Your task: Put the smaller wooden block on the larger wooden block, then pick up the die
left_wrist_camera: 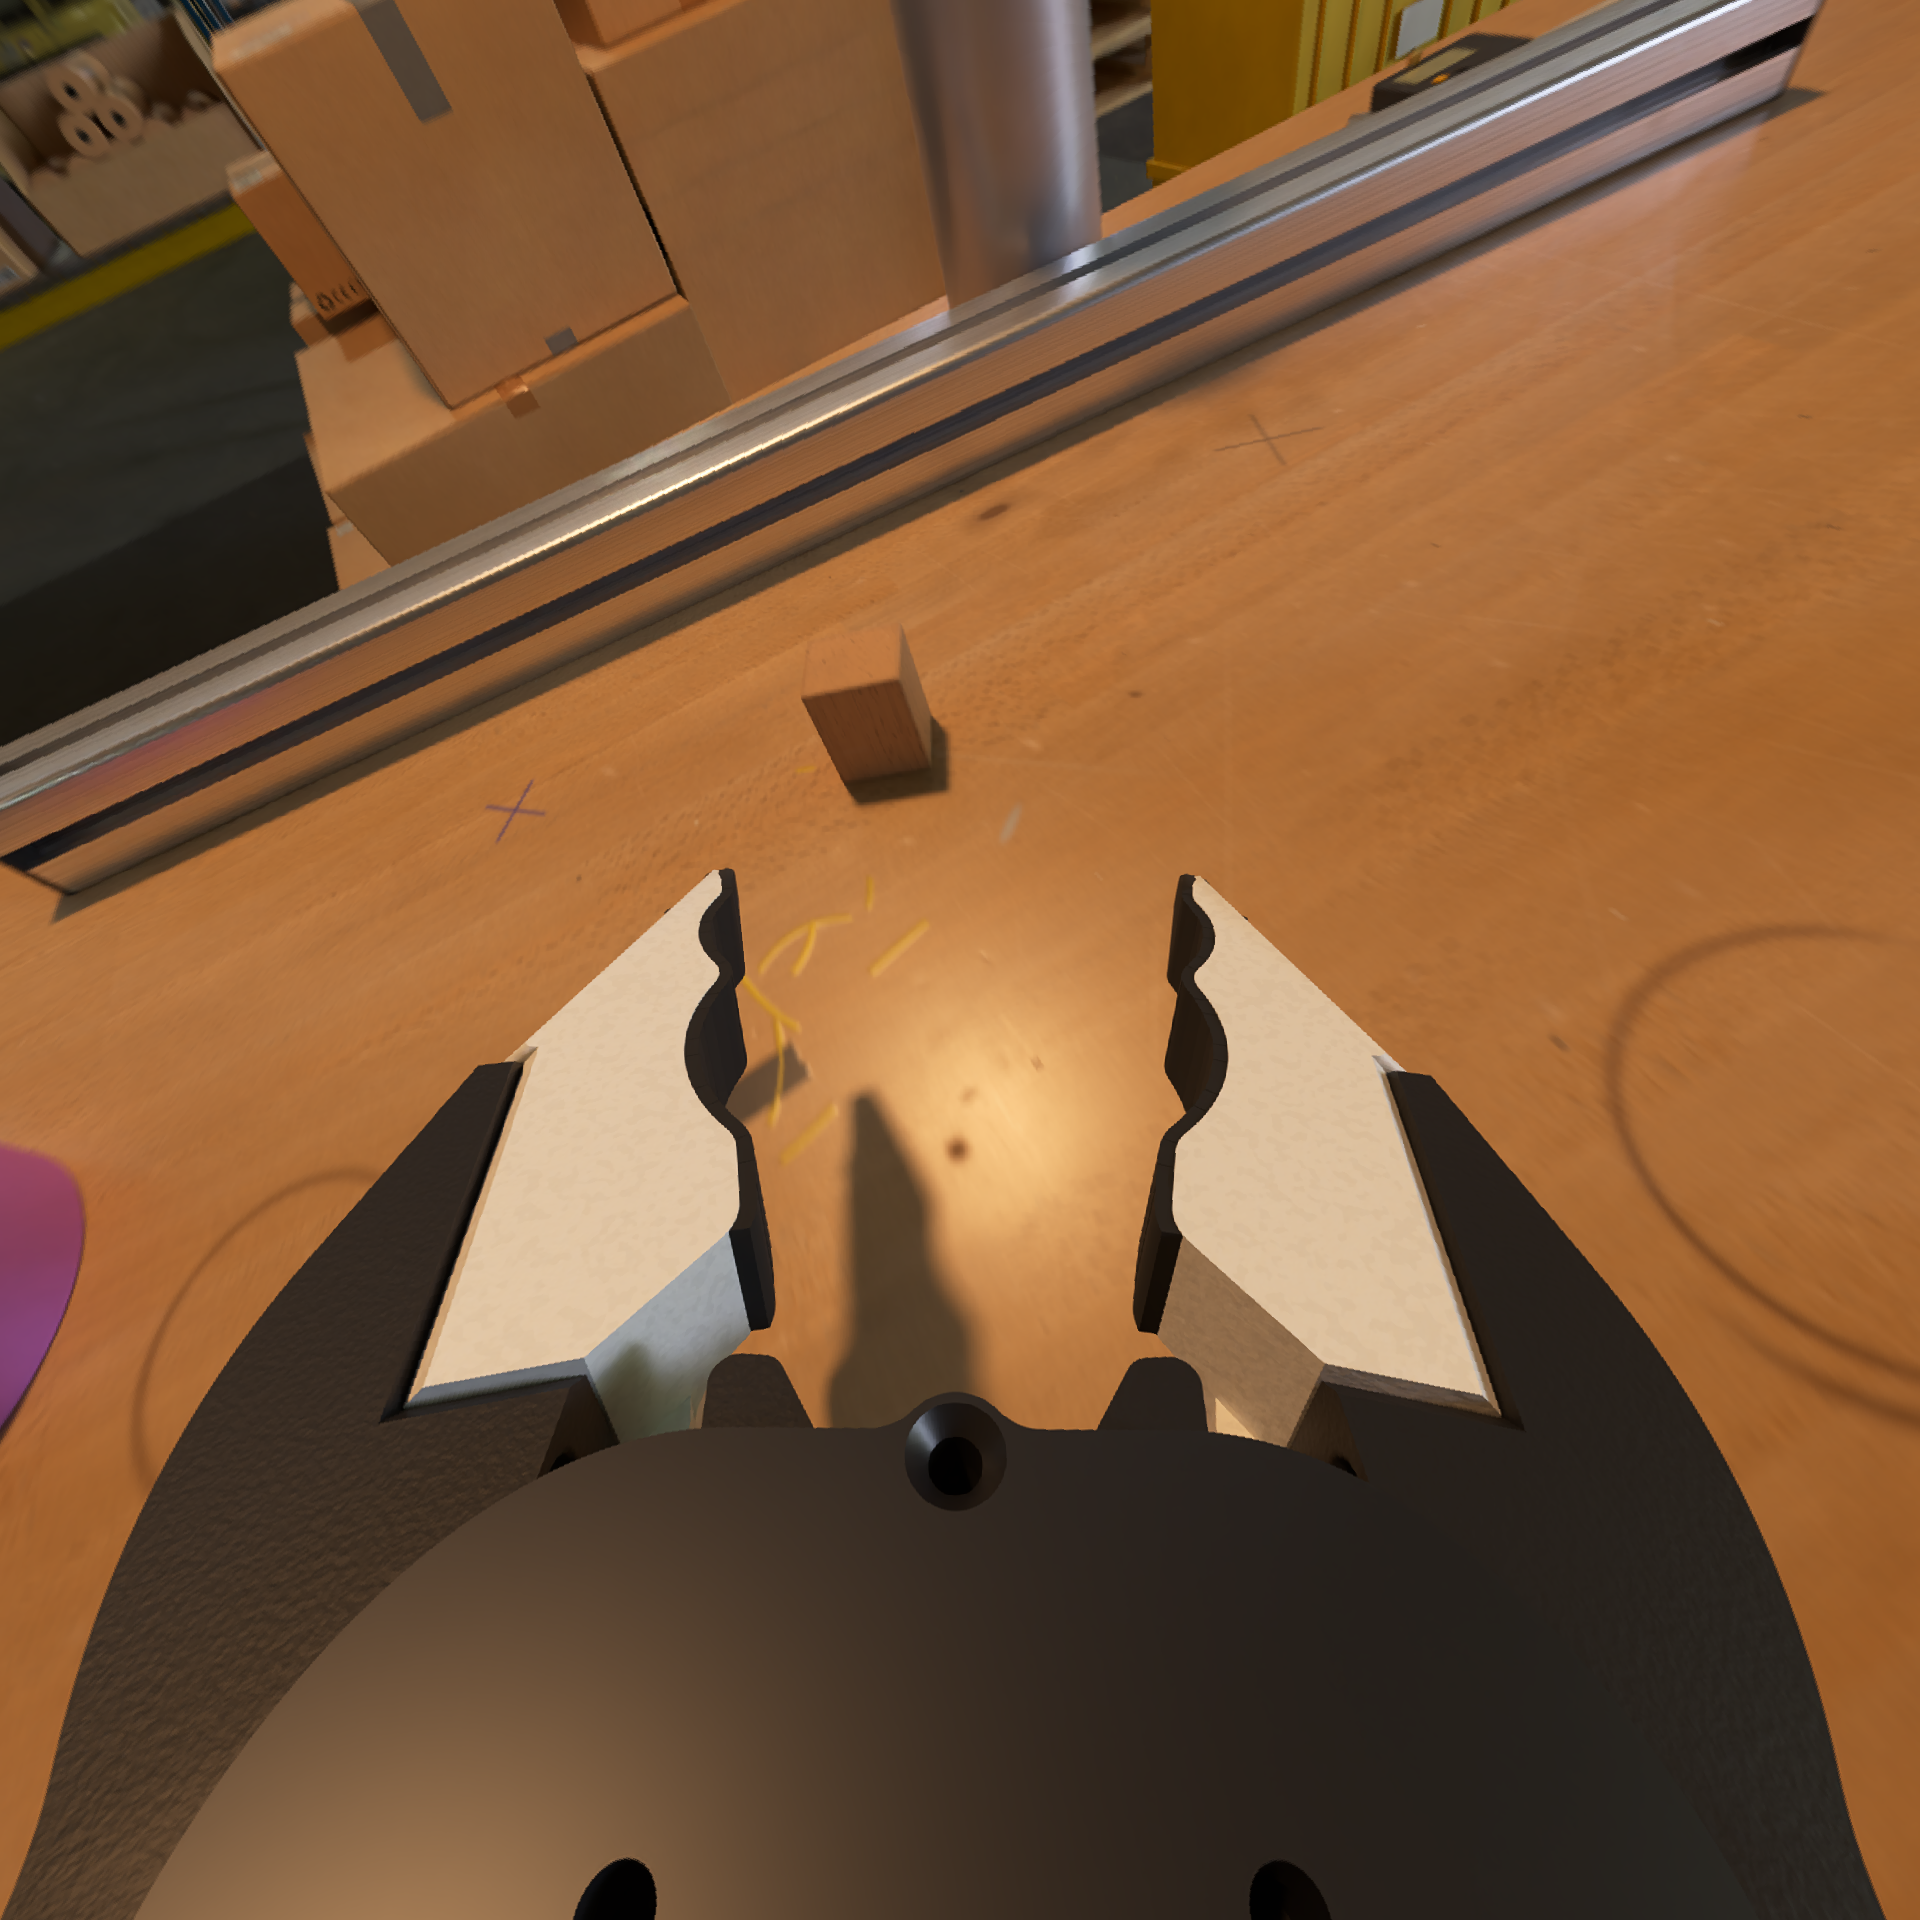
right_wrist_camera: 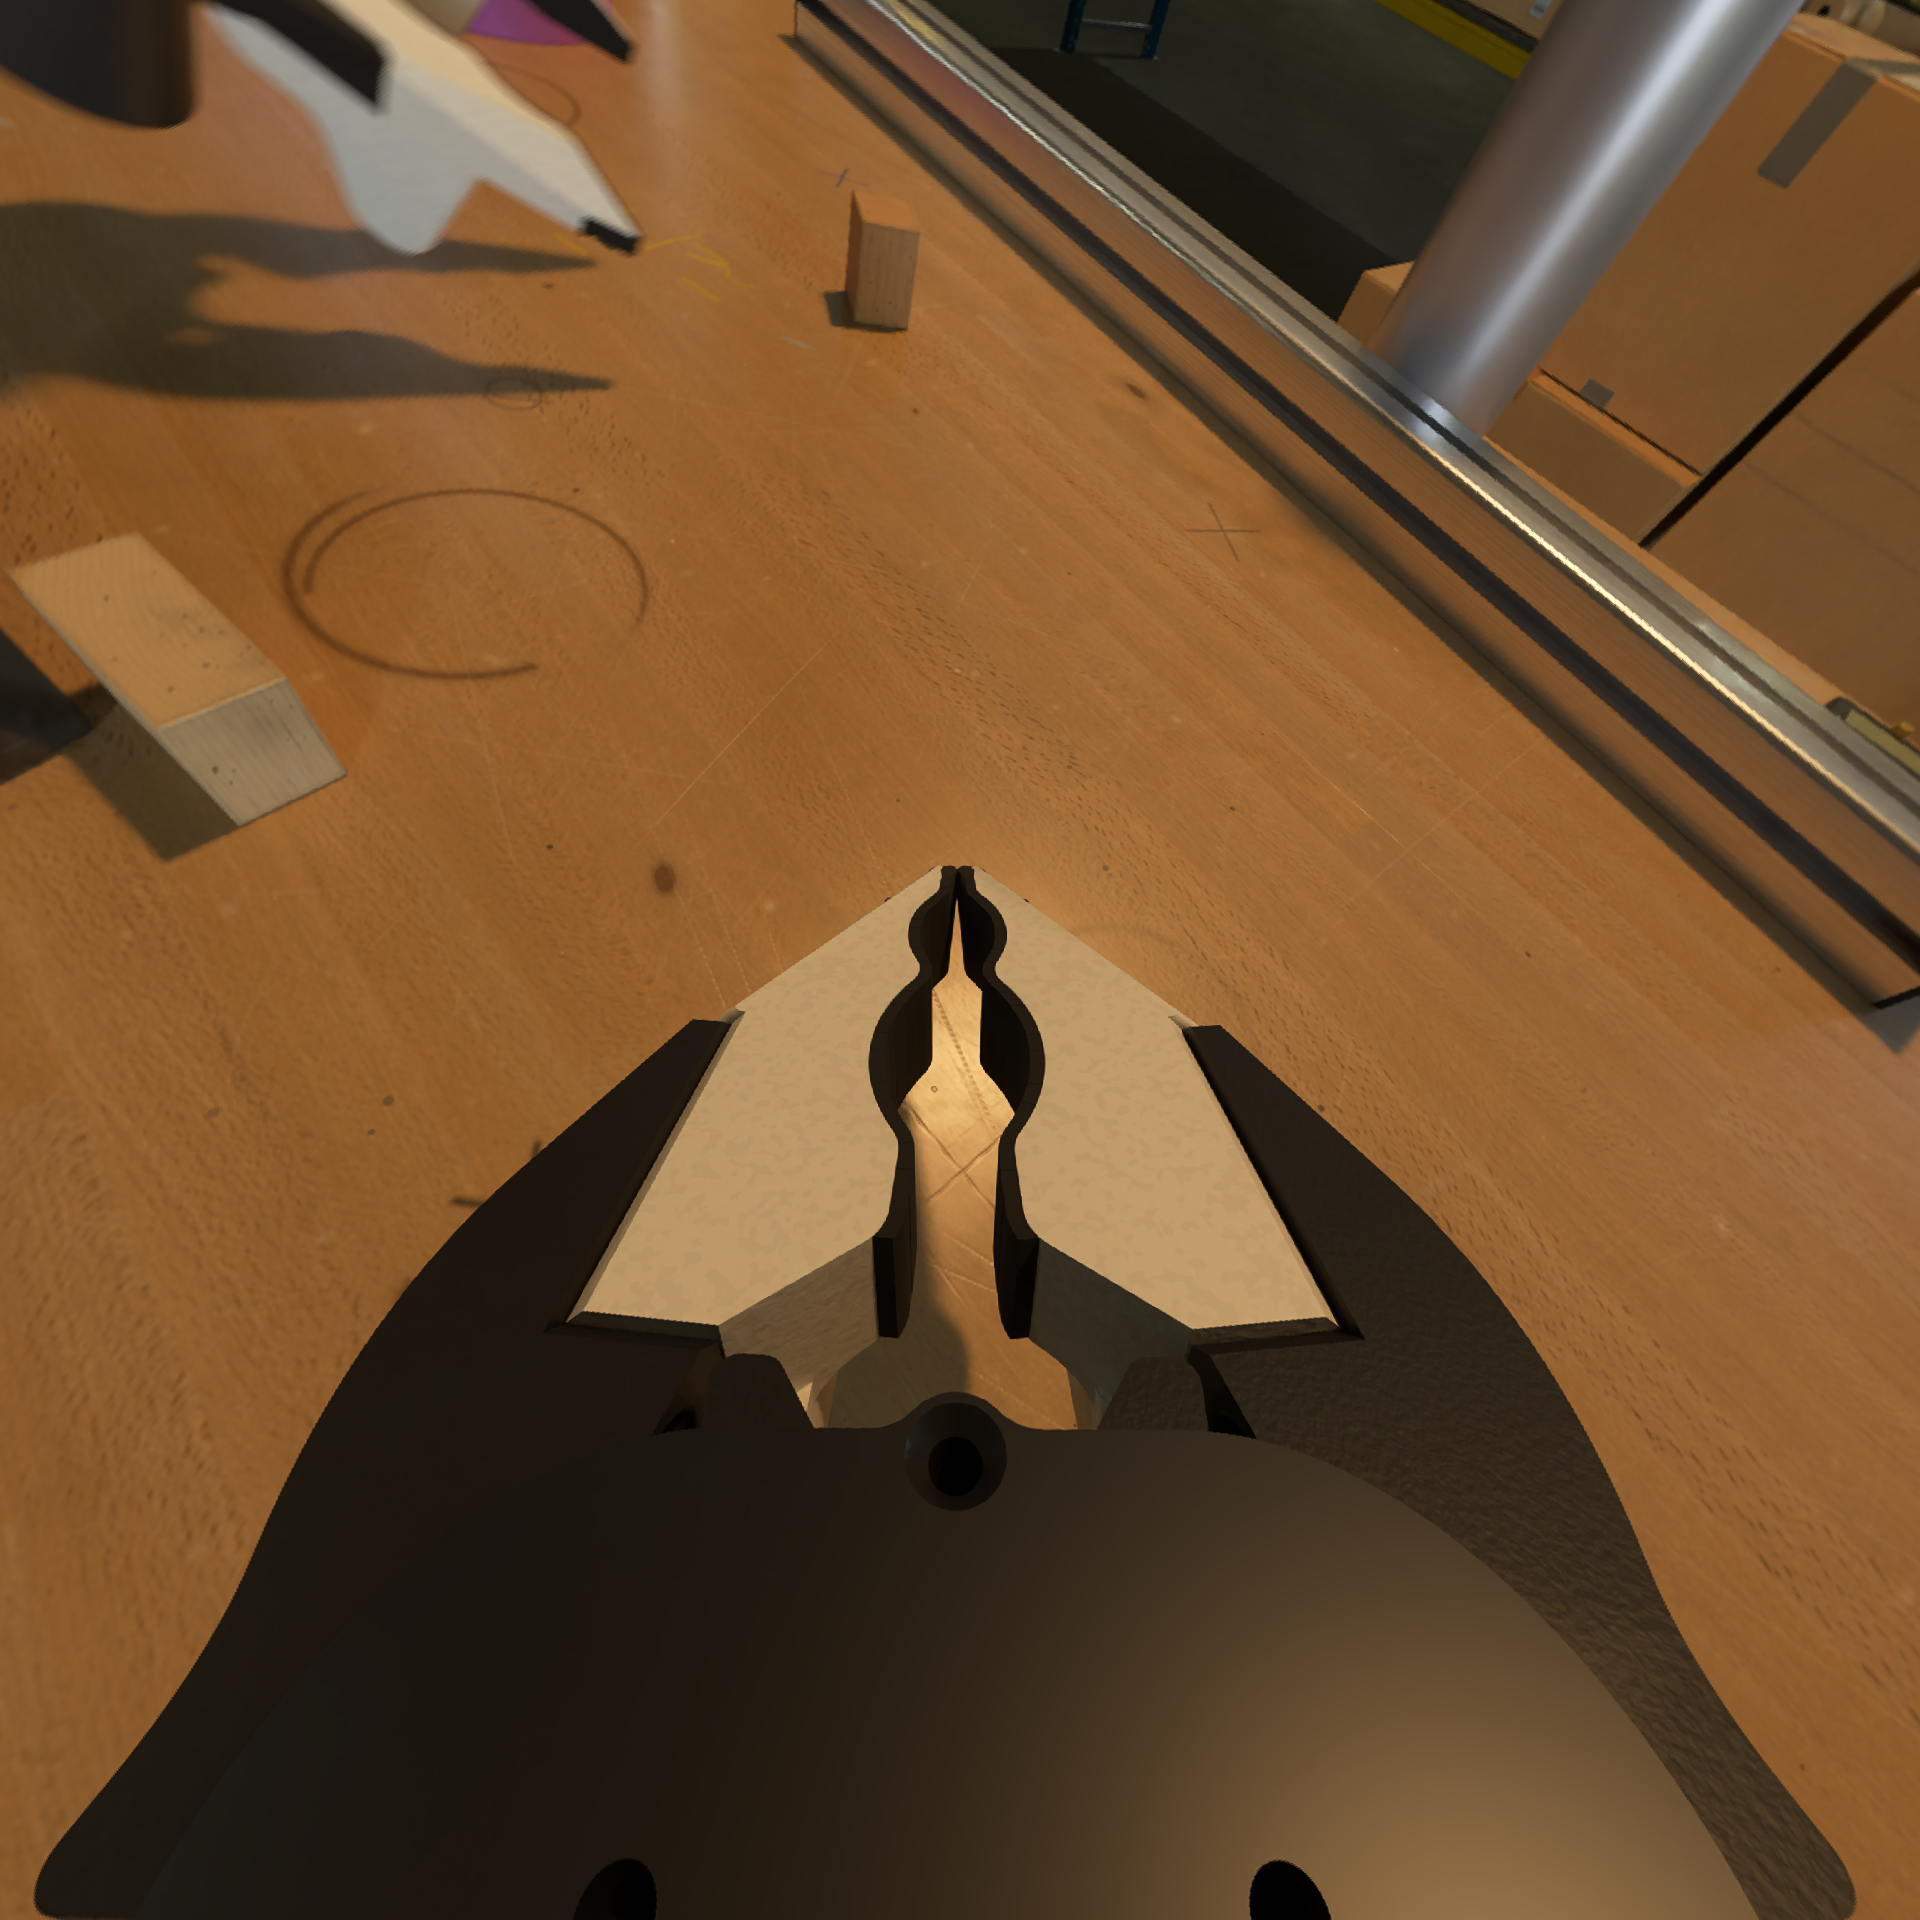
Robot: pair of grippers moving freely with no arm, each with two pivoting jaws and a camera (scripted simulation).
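Note:
The smaller wooden block (left_wrist_camera: 871, 709) stands upright on the wooden table, a short way ahead of my left gripper (left_wrist_camera: 956, 881), which is open and empty above the table. The same block shows in the right wrist view (right_wrist_camera: 881, 262) at the top centre. The larger wooden block (right_wrist_camera: 177, 673) lies flat on the table at the left of the right wrist view. My right gripper (right_wrist_camera: 956, 871) is shut and empty, above bare table. The left gripper's finger (right_wrist_camera: 457, 135) shows at the top left of the right wrist view. No die is in view.
A long metal rail (left_wrist_camera: 935, 405) runs along the table's far edge, also in the right wrist view (right_wrist_camera: 1403, 457). Cardboard boxes (left_wrist_camera: 540, 208) and a metal post (left_wrist_camera: 997, 135) stand beyond it. A purple object (left_wrist_camera: 31, 1257) sits at the left edge. Yellow slivers (left_wrist_camera: 810, 945) lie between the left fingers.

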